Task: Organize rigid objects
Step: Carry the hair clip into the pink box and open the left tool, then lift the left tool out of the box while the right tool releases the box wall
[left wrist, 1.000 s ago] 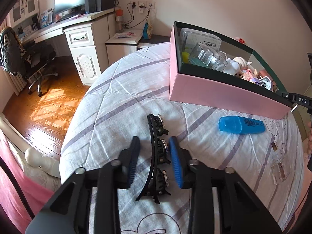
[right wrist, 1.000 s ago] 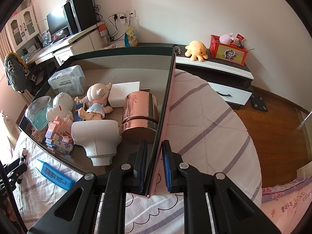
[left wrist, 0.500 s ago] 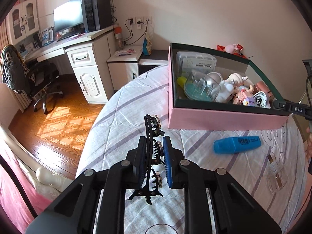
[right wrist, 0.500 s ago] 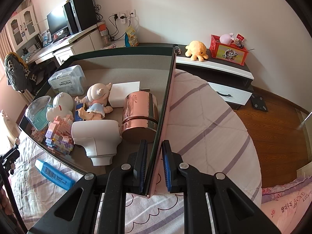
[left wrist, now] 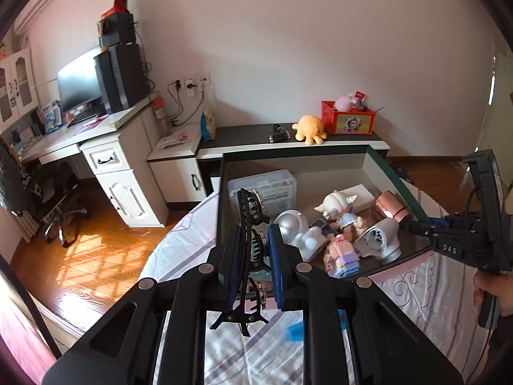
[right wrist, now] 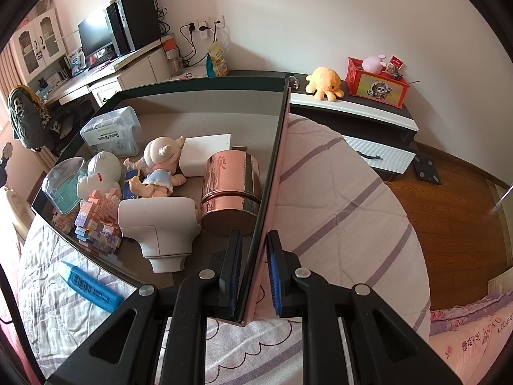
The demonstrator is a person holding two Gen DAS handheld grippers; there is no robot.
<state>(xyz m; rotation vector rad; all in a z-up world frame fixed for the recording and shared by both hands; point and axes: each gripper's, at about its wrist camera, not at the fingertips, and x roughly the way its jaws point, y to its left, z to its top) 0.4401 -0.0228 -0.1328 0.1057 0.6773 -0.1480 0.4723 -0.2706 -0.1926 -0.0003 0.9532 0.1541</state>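
My left gripper (left wrist: 253, 263) is shut on a black hair claw clip (left wrist: 248, 221) and holds it in the air over the near left corner of the pink storage box (left wrist: 381, 160). My right gripper (right wrist: 253, 272) is shut on the box's right side wall (right wrist: 272, 166) near its front corner. The box holds a doll (right wrist: 160, 166), a copper tin (right wrist: 231, 189), a white holder (right wrist: 157, 221), a block model (right wrist: 96, 221) and a clear case (right wrist: 112, 131). A blue highlighter (right wrist: 91, 287) lies on the bed in front of the box.
The box sits on a white quilted bed (right wrist: 336, 192) with purple stripes. A low cabinet (right wrist: 368, 118) with an orange plush (right wrist: 323, 81) and a red box stands behind. A desk with a monitor (left wrist: 80, 86) and an office chair (left wrist: 54, 199) are to the left.
My left gripper closed on the hair claw clip on the bed, lifted it and carried it over the box's near left corner. My right gripper stayed clamped on the box wall.
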